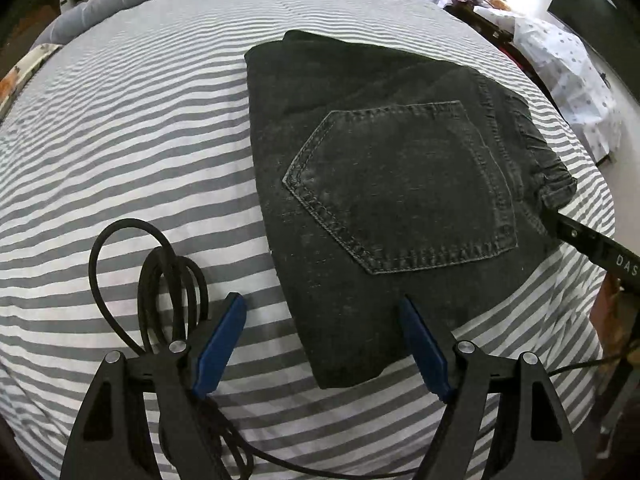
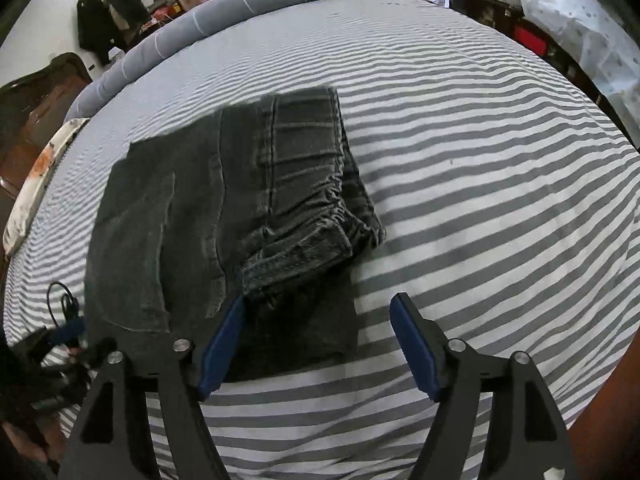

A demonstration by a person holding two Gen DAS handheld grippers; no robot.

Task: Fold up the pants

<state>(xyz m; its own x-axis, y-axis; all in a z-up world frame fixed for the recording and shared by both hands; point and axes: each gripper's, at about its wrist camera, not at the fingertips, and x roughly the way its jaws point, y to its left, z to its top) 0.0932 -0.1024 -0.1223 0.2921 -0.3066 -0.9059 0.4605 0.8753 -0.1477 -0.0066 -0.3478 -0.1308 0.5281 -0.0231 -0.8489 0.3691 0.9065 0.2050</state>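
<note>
Blue pads on the left gripper (image 1: 322, 312) stand wide apart at the bottom of the left wrist view, released, with nothing pinched between them; only the near left corner of the pants (image 1: 384, 184) and some striped bedsheet (image 1: 120, 140) show in the gap. The right gripper (image 2: 318, 312) is likewise spread and grasps nothing: its left pad sits just beside the near edge of the pants, and whether it brushes the cloth is hard to tell.

Those pants (image 2: 192, 220) are dark grey denim, folded into a compact rectangle that lies flat on the bed, right of centre in the left view and left of centre in the right one. A back pocket (image 1: 400, 188) with pale stitching faces up. The gathered waistband (image 2: 316, 216) lies bunched along the right edge, its end curled over the layers below. How many layers are stacked underneath is hidden.

A looped black cable (image 1: 160, 280) rests on the sheet beside the left pad and runs under the gripper body out of sight. In the left view one finger of the right gripper enters from the right margin, its tip at the waistband corner, the rest cut off. In the right view the left gripper is a blurred dark shape at the lower left edge.

Beyond, a grey bolster (image 2: 240, 8) lines the far side of the bed, and the room's fringes are warped and unclear.
</note>
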